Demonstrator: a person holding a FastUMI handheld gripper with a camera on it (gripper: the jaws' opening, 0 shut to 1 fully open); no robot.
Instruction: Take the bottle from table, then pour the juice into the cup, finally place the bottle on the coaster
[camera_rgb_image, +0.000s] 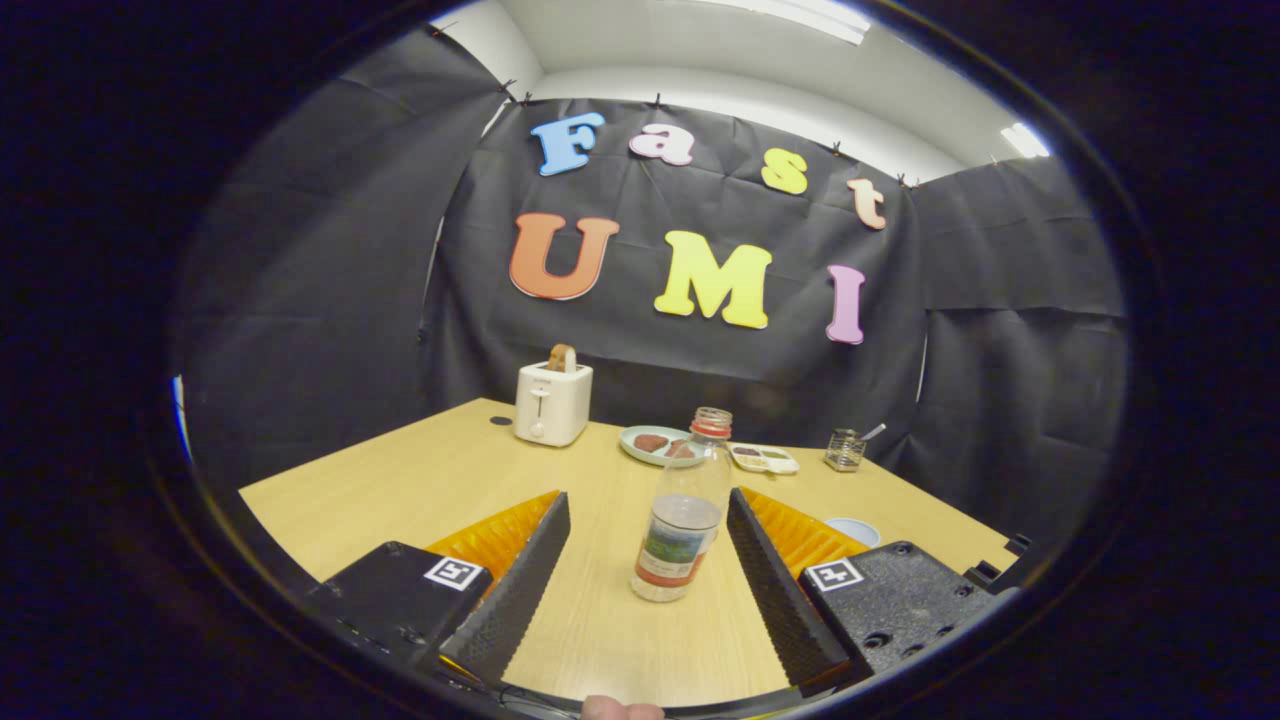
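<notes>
My jaws (648, 520) stand wide apart, gripping nothing, their ribbed inner faces angled toward the bottle (684, 510). The bottle stands upright on the wooden surface (420, 480) between the two tips, nearer my right one, and I cannot tell whether it touches that one. It is clear, labelled low down, its mouth open above a red neck ring. Just past my right tip sits a pale cup (853, 530). Farther off lie a plate (655, 446) of food, a small dish (765, 459), a glass jar (845, 449) and a white toaster (552, 401).
</notes>
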